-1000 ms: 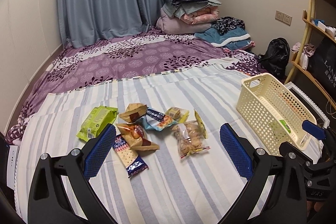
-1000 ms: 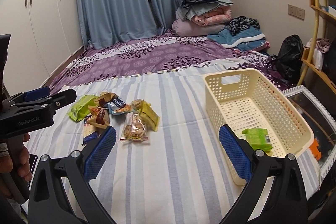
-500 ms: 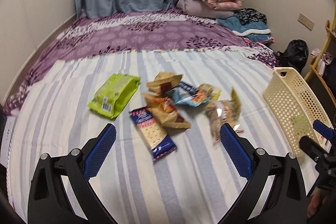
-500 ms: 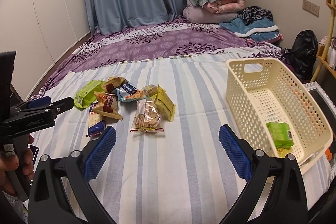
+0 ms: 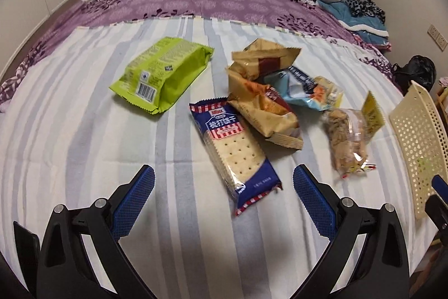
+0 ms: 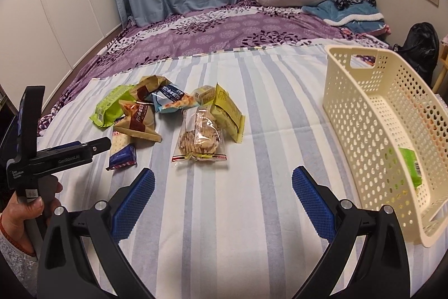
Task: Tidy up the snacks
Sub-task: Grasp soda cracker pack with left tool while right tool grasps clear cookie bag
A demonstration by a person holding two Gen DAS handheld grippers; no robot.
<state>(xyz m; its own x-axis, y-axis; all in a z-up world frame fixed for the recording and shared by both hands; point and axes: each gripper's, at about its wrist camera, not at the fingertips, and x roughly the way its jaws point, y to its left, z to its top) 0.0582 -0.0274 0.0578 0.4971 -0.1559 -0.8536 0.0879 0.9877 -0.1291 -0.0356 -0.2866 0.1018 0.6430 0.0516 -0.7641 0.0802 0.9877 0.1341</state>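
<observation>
Both jaws stand apart: left gripper near the blue cracker pack, right gripper empty. Slippery wrapper may slide away.

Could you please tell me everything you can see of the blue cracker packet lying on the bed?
The cracker packet is a long, flat, glossy plastic wrapper, dark blue with red-and-white striped ends and white lettering on a label. A clear window shows a pale square cracker with rows of small holes. It looks sealed and lies flat on the striped sheet, slanting toward the open left gripper, which is not touching it. Its far end meets a tan snack bag.
</observation>
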